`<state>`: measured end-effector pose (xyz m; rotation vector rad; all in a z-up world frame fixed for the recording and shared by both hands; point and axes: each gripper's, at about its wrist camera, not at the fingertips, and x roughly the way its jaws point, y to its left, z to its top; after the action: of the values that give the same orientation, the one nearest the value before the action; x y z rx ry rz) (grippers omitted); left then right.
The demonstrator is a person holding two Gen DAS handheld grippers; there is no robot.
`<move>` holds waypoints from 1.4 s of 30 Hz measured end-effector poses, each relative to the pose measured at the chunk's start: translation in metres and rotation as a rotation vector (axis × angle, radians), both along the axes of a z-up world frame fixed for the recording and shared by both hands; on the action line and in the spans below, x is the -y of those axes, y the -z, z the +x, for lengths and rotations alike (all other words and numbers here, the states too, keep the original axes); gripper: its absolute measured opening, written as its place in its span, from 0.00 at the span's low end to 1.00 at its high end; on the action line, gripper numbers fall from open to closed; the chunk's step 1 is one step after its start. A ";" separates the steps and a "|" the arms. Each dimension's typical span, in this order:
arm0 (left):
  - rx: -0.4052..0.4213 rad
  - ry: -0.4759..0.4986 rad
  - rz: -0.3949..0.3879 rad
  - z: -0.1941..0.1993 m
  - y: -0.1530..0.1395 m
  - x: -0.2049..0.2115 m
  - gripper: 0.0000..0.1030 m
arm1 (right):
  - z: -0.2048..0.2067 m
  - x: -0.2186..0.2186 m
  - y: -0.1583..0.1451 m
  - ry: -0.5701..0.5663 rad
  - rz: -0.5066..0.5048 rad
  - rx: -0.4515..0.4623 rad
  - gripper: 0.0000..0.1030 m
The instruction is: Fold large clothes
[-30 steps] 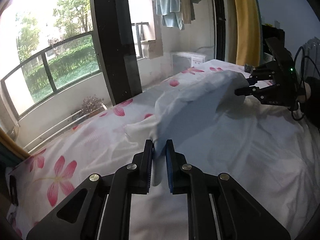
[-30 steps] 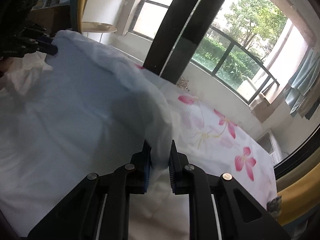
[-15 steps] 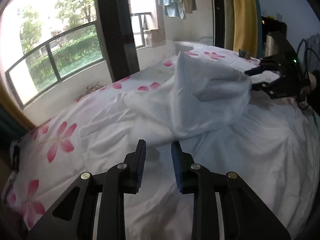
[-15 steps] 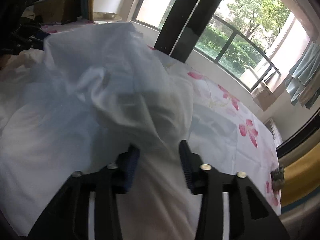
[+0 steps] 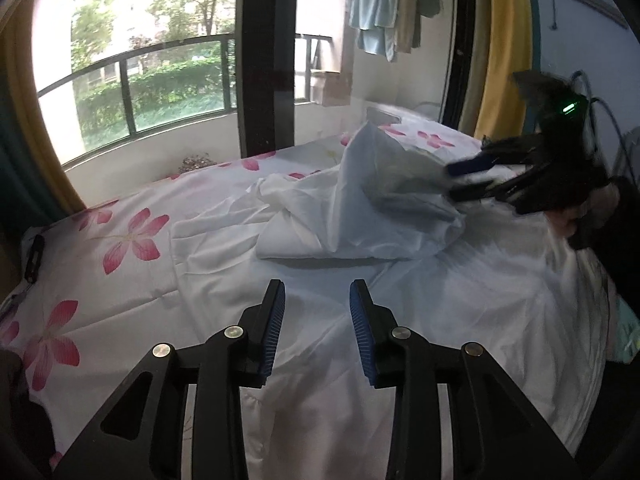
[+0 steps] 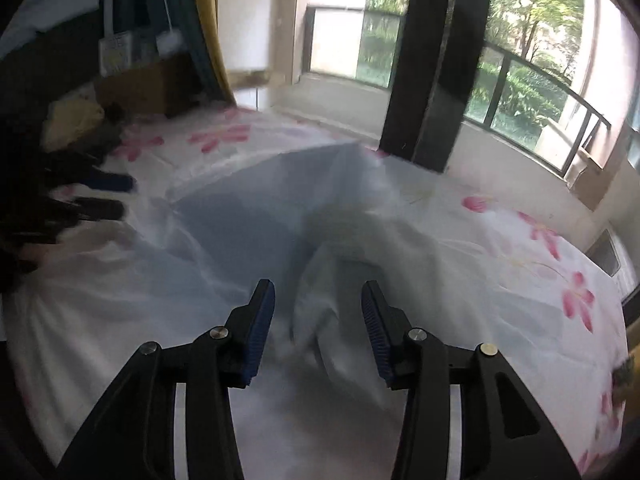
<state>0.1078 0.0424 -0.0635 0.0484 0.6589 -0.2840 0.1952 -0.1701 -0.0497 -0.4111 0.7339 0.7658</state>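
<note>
White garment [image 5: 360, 216] heaped beyond left gripper's [image 5: 316, 316] parted, empty jaws

Both jaws just opened, white garment [image 5: 360, 216] released, slumped on bed.

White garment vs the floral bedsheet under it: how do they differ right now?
The white garment is plain; the floral bedsheet carries pink flowers. The garment is heaped in a raised, creased fold; the bedsheet lies spread nearly flat beneath it. Both are pale cloth. Both grippers' jaws have just been opening, and neither the left gripper nor the right gripper clamps it.
</note>
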 end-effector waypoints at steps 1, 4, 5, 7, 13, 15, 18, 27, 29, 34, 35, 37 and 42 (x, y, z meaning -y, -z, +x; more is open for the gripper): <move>-0.001 -0.006 -0.007 0.000 0.000 0.000 0.35 | 0.009 -0.009 0.009 0.017 -0.017 -0.020 0.44; -0.002 -0.026 -0.018 0.000 0.001 0.001 0.35 | 0.021 -0.021 0.026 0.017 -0.042 -0.050 0.10; -0.004 -0.029 -0.020 0.000 0.001 0.001 0.35 | 0.019 -0.022 0.027 0.016 -0.055 -0.050 0.02; -0.010 -0.031 -0.027 0.000 0.002 0.001 0.35 | 0.013 -0.017 0.021 -0.002 -0.043 -0.038 0.02; -0.024 -0.045 -0.018 0.006 0.004 0.001 0.35 | -0.039 0.009 -0.006 -0.071 0.002 0.000 0.02; -0.025 -0.051 -0.030 0.008 0.004 0.002 0.35 | -0.055 0.014 0.000 -0.091 -0.021 -0.024 0.02; -0.022 -0.055 -0.050 0.012 0.000 0.005 0.35 | -0.067 0.020 0.014 -0.099 -0.071 -0.054 0.02; -0.041 -0.017 -0.029 0.027 -0.002 0.039 0.40 | -0.090 0.030 0.033 -0.105 -0.136 -0.089 0.05; -0.061 -0.025 -0.018 0.034 0.001 0.045 0.40 | -0.091 0.033 0.025 -0.104 -0.131 -0.068 0.12; -0.089 -0.041 0.026 0.054 -0.001 0.059 0.40 | -0.084 0.046 -0.001 -0.075 -0.094 -0.011 0.34; -0.099 -0.044 0.036 0.060 0.000 0.062 0.40 | -0.081 0.049 -0.003 -0.062 -0.091 -0.005 0.35; -0.121 -0.047 0.053 0.069 0.004 0.067 0.40 | -0.069 0.054 -0.006 -0.026 -0.085 0.011 0.35; -0.207 -0.035 0.113 0.091 0.024 0.083 0.40 | -0.044 0.066 -0.007 0.091 -0.091 0.066 0.35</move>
<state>0.1987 -0.0404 -0.0873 0.1167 0.8804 -0.2191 0.1516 -0.2364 -0.0430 -0.4801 0.7227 0.6321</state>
